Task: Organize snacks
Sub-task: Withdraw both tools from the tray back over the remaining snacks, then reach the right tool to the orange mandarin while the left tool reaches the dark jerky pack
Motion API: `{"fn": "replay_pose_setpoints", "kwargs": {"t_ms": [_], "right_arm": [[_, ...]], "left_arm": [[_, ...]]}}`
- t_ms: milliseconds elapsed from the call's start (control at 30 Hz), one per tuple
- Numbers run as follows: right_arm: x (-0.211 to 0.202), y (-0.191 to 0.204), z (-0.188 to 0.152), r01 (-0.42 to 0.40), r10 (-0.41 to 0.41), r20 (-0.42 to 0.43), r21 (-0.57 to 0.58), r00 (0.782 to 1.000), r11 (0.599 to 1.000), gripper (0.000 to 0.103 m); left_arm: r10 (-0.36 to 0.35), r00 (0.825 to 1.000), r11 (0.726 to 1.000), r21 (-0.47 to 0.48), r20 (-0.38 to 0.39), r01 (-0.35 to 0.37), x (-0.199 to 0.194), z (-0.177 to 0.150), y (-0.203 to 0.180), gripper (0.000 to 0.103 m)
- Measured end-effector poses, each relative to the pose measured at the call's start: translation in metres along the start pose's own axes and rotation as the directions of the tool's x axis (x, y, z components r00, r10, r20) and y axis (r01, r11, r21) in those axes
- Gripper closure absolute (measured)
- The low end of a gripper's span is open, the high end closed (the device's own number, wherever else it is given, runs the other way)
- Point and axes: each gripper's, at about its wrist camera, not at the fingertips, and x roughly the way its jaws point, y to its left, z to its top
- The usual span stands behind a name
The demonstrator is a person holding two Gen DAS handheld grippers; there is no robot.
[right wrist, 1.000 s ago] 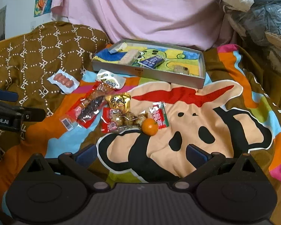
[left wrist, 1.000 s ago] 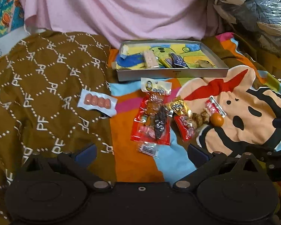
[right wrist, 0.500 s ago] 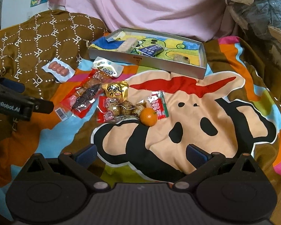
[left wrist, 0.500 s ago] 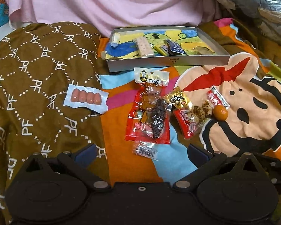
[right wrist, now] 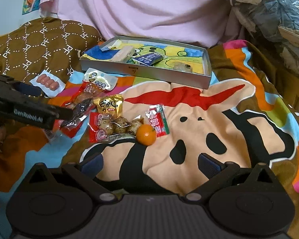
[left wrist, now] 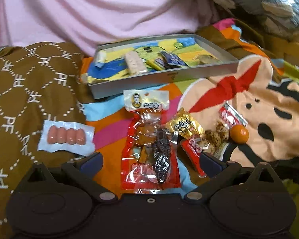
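Loose snacks lie on the cartoon blanket in front of a grey tray. Among them are a long red packet, a gold packet, a red pack of speckled eggs, a small orange and a sausage pack. My left gripper is open, its fingers on either side of the red packet's near end. My right gripper is open and holds nothing, short of the orange.
The tray holds a beige bar and a dark blue packet, among others. A small red and green packet lies beside the orange. Pink cloth hangs behind the tray, with plastic-wrapped bundles at the right. A brown patterned cover lies at the left.
My left gripper has moved forward and down over the snacks, so the long red packet now lies between its open fingers. My right gripper has edged closer to the orange.
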Motion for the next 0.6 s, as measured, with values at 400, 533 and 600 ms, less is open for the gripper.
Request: {"fn": "replay_pose_setpoints", "kwargs": {"t_ms": [400, 533, 600], "right_arm": [[0.039, 0.002, 0.009, -0.012, 0.01, -0.019, -0.074, 1.0, 0.997, 0.006], [0.052, 0.001, 0.013, -0.013, 0.011, -0.035, -0.08, 0.999, 0.997, 0.012], [0.057, 0.002, 0.015, -0.019, 0.016, -0.043, -0.079, 0.999, 0.997, 0.016]], "left_arm": [[-0.068, 0.994, 0.997, -0.029, -0.089, 0.066, 0.035, -0.005, 0.014, 0.001], [-0.077, 0.991, 0.997, -0.022, -0.108, 0.076, 0.04, -0.003, 0.012, 0.004], [-0.093, 0.989, 0.996, -0.019, -0.118, 0.092, 0.042, -0.002, 0.011, 0.009]]}}
